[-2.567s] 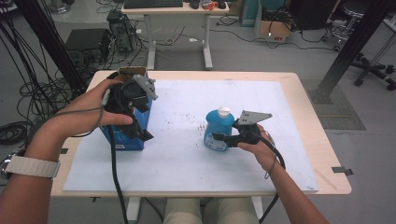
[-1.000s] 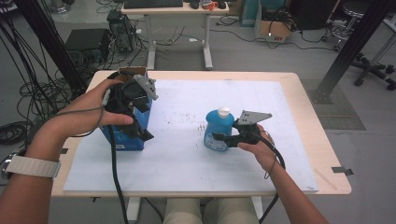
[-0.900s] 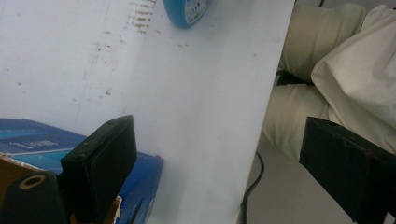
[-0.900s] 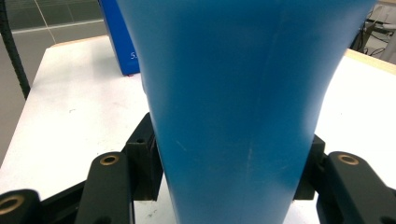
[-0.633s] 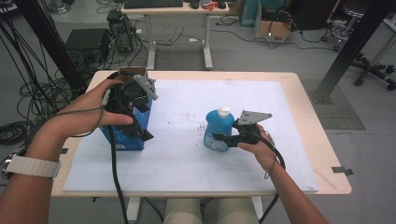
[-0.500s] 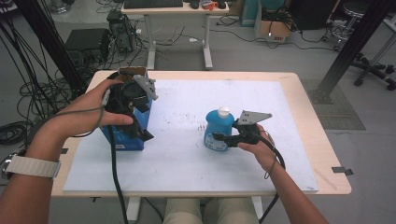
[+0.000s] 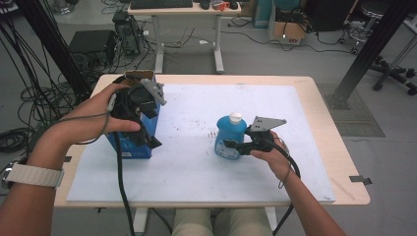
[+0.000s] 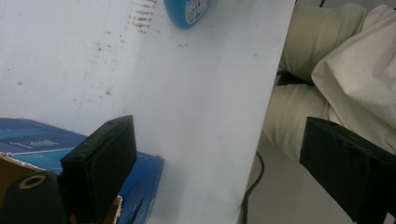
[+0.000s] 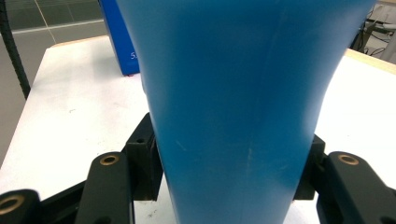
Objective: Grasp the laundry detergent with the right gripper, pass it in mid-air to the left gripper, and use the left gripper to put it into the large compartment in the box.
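Note:
A blue bottle [image 7: 229, 135] with a white cap stands upright near the middle of the white mat [image 7: 196, 167]. My right gripper [image 7: 232, 146] comes in from the right and is shut on its lower body; in the right gripper view the bottle [image 9: 233, 93] sits squeezed between both pads of that gripper [image 9: 229, 172]. At the left stands an open blue box [image 7: 125, 146]. My left gripper [image 7: 147, 137] hovers over it, pointing down and open. Its jaws [image 8: 224, 177] stand wide apart, one by the box's [image 8: 28, 140] edge, with nothing between them.
The mat covers most of a wooden table [image 7: 322, 123]. The person's lap [image 8: 355, 70] lies just beyond its near edge. Cables [image 7: 29, 113] crowd the floor at the left. A second desk [image 7: 187, 10] stands behind, and a black post [image 7: 369, 54] rises at the right.

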`<state>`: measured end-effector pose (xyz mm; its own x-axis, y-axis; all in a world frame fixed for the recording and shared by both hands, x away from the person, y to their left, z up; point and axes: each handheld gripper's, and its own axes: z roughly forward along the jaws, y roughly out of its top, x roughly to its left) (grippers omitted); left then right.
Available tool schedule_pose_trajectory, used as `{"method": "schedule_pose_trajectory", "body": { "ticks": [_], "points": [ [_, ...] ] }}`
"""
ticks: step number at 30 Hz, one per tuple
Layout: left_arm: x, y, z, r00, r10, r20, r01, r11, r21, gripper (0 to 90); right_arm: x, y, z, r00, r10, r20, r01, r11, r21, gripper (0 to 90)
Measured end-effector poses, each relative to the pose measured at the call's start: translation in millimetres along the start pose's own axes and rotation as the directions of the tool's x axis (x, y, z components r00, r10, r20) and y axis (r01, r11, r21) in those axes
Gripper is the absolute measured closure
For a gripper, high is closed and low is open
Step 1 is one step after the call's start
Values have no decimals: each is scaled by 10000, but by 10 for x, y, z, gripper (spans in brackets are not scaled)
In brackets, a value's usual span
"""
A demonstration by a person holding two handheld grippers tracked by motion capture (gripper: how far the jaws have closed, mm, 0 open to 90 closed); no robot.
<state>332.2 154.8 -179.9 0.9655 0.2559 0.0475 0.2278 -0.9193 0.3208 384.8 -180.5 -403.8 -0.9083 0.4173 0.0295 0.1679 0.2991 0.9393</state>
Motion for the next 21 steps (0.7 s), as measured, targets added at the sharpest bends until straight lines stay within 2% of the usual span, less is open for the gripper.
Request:
{"method": "schedule_pose_trajectory", "body": {
  "ticks": [13, 15, 21],
  "points": [
    [0, 2, 2, 10000, 22, 6, -22, 10000, 3, 114, -1, 1, 2, 10000, -90, -10, 90, 10000, -1, 426],
    [-2, 3, 4, 10000, -13, -9, 13, 10000, -14, 114, 12, 8, 1, 9999, 115, 12, -115, 9999, 86, 427],
    [1, 2, 5, 10000, -15, -14, 15, 10000, -38, 114, 10, 10, 3, 10000, 96, 9, -96, 9999, 92, 428]
  ]
}}
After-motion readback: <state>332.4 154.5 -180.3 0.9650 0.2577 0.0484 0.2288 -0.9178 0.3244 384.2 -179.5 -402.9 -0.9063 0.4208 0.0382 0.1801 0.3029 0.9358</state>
